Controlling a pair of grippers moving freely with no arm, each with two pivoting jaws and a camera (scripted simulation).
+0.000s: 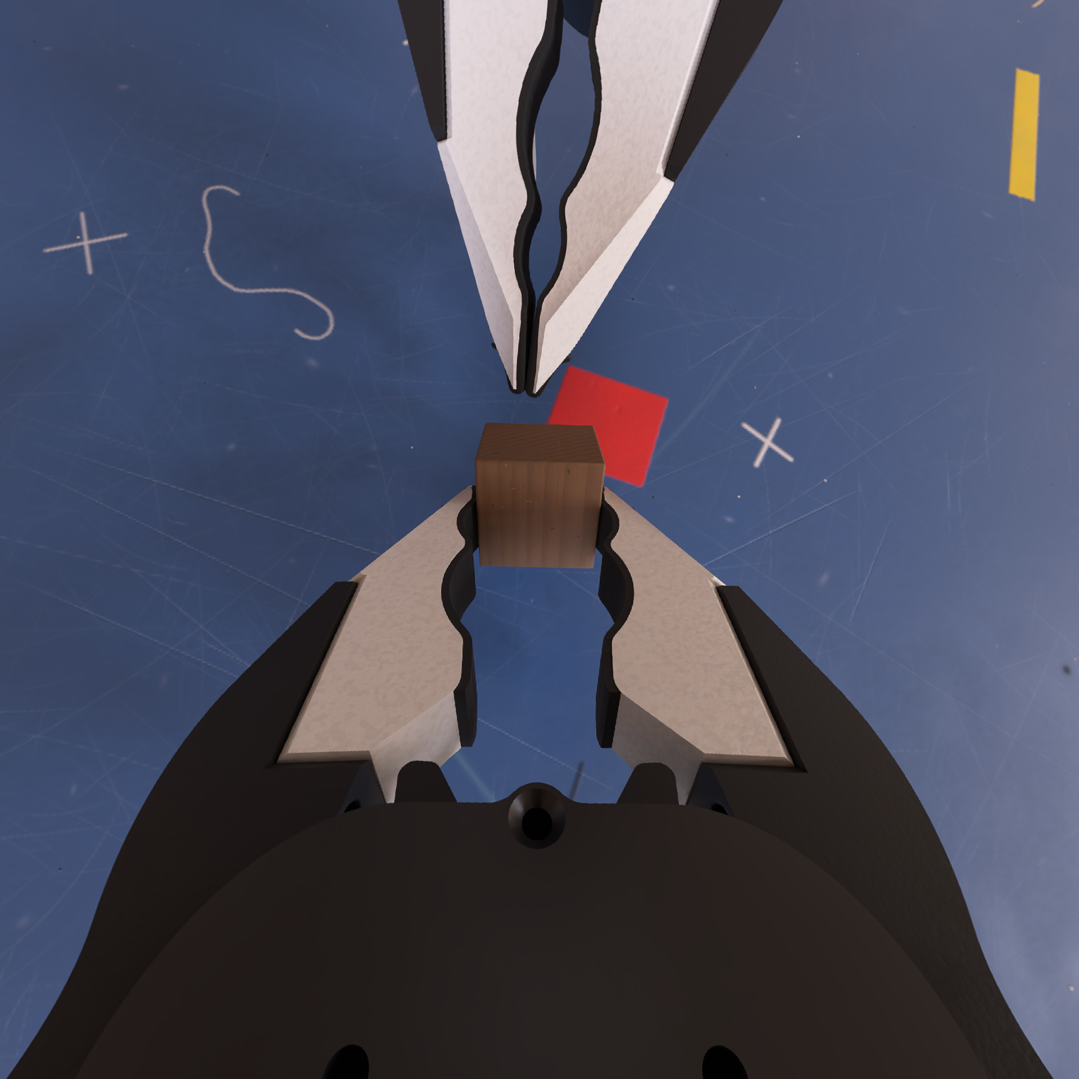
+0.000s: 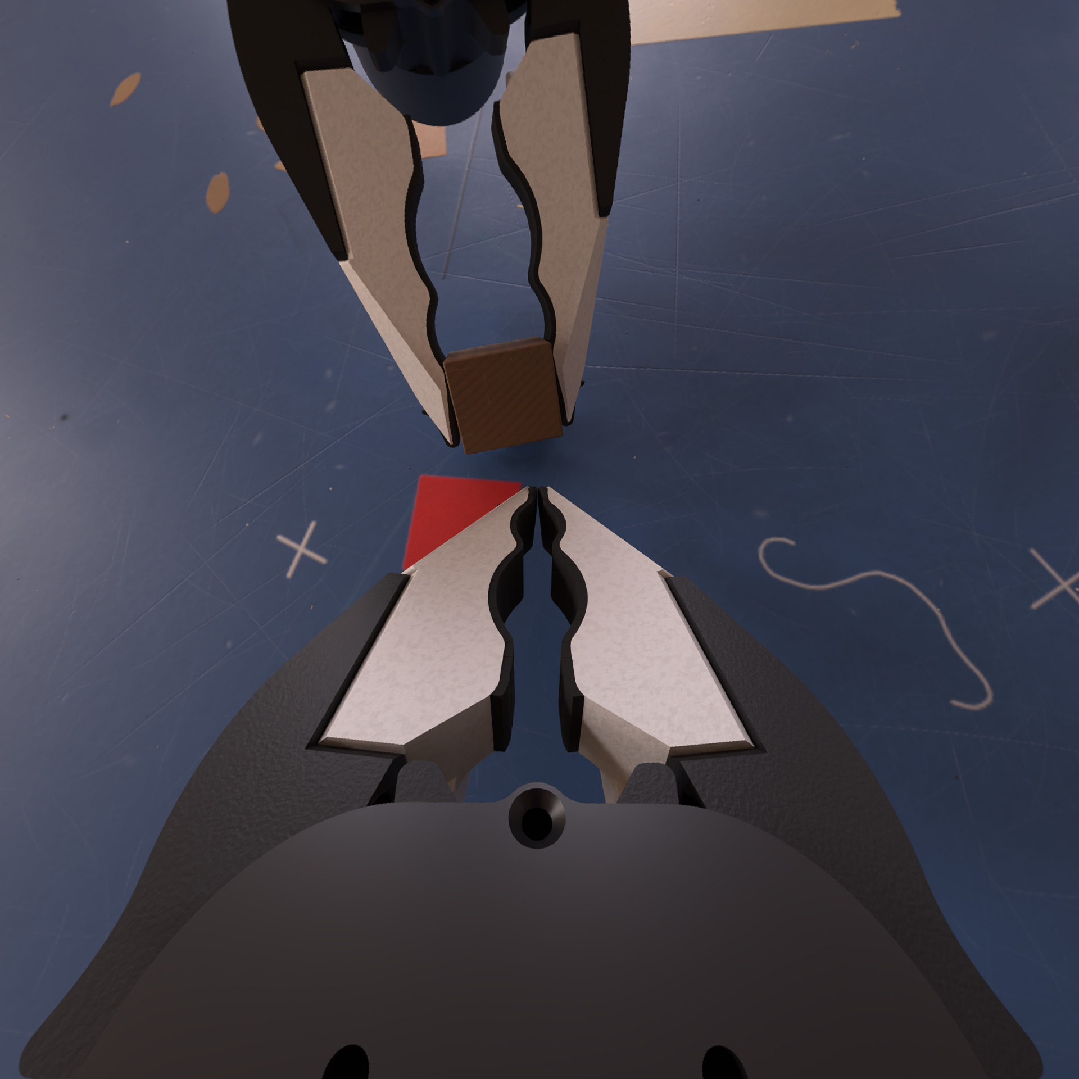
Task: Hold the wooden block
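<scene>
- While both of my grippers face each other, the blue tabletop [image 1: 233,525] spreads beneath everything, scratched all over and marked with pale chalk-like crosses and a curly line [image 1: 257,274].
- My left gripper [image 1: 537,502] fills the lower half of its own view, black body with pale fingers, and its jaws are clamped on the wooden block [image 1: 538,502], one fingertip pressed against each side face.
- My right gripper [image 2: 537,493] is pressed together with nothing between its fingers; the tips meet or nearly meet, and only a wavy slit shows farther back.
- In the left wrist view, that right gripper [image 1: 525,388] points toward me, its tips just beyond the block and not touching it.
- In the right wrist view, my left gripper [image 2: 509,429] comes in from the top, and the block [image 2: 502,397] sits held at the very ends of its fingers, looking slightly tilted.
- A pale tan sheet [image 2: 759,20] lies at the far edge of the table in the right wrist view.
- A yellow strip [image 1: 1024,134] lies flat on the table, well apart from both grippers.
- A red square [image 1: 619,426] lies flat on the table, partly hidden behind the block from the left view, and partly covered by my right finger in the other view [image 2: 449,514].
- The block casts a soft shadow on the table near the red square.
</scene>
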